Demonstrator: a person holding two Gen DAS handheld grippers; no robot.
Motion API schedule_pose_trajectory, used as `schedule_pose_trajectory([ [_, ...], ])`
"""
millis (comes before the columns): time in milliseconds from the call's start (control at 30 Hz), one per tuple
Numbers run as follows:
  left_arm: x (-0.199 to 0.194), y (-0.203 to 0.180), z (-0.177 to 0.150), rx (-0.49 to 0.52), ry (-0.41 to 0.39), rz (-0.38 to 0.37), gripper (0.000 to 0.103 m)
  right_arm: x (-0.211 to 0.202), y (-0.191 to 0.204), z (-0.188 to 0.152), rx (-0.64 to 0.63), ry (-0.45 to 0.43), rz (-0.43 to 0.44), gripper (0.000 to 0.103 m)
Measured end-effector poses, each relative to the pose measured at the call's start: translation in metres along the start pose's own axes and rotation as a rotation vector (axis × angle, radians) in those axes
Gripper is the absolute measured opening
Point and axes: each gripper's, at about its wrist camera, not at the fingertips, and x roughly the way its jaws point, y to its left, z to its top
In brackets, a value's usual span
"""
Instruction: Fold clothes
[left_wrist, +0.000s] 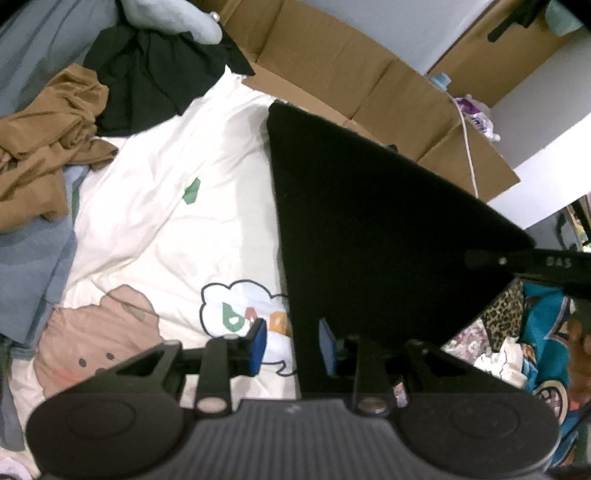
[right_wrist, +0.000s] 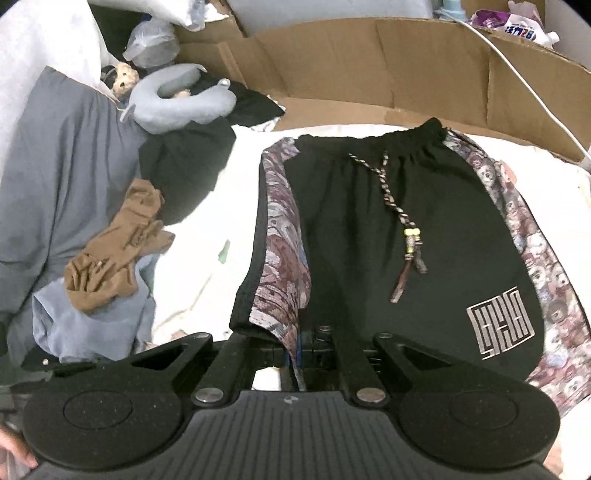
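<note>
Black shorts (right_wrist: 406, 229) with patterned side panels, a braided drawstring (right_wrist: 391, 192) and a white logo lie on a white bedsheet (right_wrist: 218, 206), waistband at the far side. My right gripper (right_wrist: 297, 354) is shut on the near hem of the shorts. In the left wrist view the shorts (left_wrist: 369, 229) appear as a taut black triangle lifted over the cartoon-printed sheet (left_wrist: 166, 221). My left gripper (left_wrist: 293, 345) is open, its blue pads apart, with the shorts' near edge passing by the right pad (left_wrist: 327, 347).
A brown garment (right_wrist: 114, 254) (left_wrist: 48, 144), a black garment (right_wrist: 184, 162) (left_wrist: 155, 70), blue-grey bedding (right_wrist: 55, 177) and a grey neck pillow (right_wrist: 177, 99) lie at the left. Cardboard boxes (right_wrist: 369, 66) (left_wrist: 332, 74) stand behind. More clothes (left_wrist: 535, 332) lie at the right.
</note>
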Motion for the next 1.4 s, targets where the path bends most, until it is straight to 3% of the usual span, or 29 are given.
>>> schedule_pose_trajectory([
  [233, 0.038, -0.021, -0.005, 0.069, 0.049, 0.003, 0.033, -0.009, -0.063, 0.008, 0.037, 0.020, 0.006, 0.001],
  [433, 0.069, -0.029, -0.016, 0.078, 0.095, -0.049, 0.034, -0.018, -0.117, -0.006, 0.117, -0.024, 0.027, 0.001],
  [1000, 0.154, -0.029, -0.071, 0.049, 0.220, -0.150, 0.036, 0.011, -0.241, -0.091, 0.364, -0.131, 0.030, 0.001],
  [1200, 0.168, -0.024, -0.086, 0.036, 0.264, -0.175, 0.038, 0.023, -0.270, -0.119, 0.459, -0.165, 0.020, 0.001],
  [1400, 0.175, -0.024, -0.097, 0.000, 0.292, -0.261, 0.042, 0.025, -0.288, -0.136, 0.501, -0.176, -0.018, 0.001],
])
